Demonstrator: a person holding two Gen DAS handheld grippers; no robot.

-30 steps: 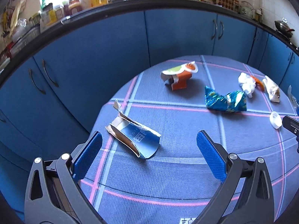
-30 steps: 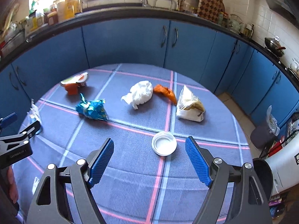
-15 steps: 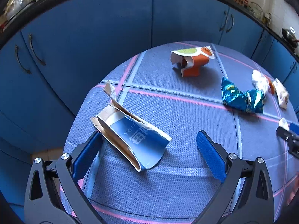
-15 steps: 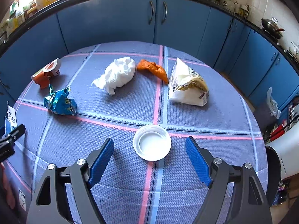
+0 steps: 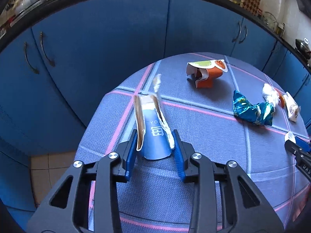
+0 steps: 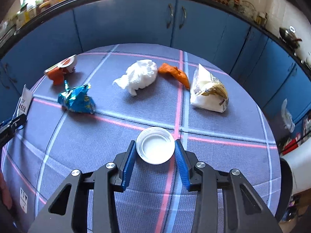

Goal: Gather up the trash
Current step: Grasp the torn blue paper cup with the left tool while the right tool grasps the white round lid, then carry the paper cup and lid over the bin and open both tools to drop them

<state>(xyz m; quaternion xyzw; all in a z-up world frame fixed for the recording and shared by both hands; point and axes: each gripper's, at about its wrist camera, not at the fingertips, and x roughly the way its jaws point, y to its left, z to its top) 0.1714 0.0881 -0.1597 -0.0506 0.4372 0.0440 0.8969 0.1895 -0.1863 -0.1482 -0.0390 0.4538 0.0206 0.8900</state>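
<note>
Both grasps were in hand. The left gripper (image 5: 154,147) had pinched the torn blue paper cup (image 5: 153,134) between its pads; the right gripper (image 6: 155,155) squeezed the white plastic lid (image 6: 155,148). Next likely called for lifting both toward a bin.

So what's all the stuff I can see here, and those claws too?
Torn paper cup: one, blue, squeezed in the left claw.
Cap: one, white, between the right claw's pads.
Carton: one, orange, far left of the table.
Wrapper: one, shiny blue, left.
Tissue: one, white, middle.
Scrap: one, orange, beside the tissue.
Bag: one, white, right.
Table: one, blue plaid cloth.
Cupboards: blue, behind.
Left claw: black, blue pads.
Right claw: same.
</note>
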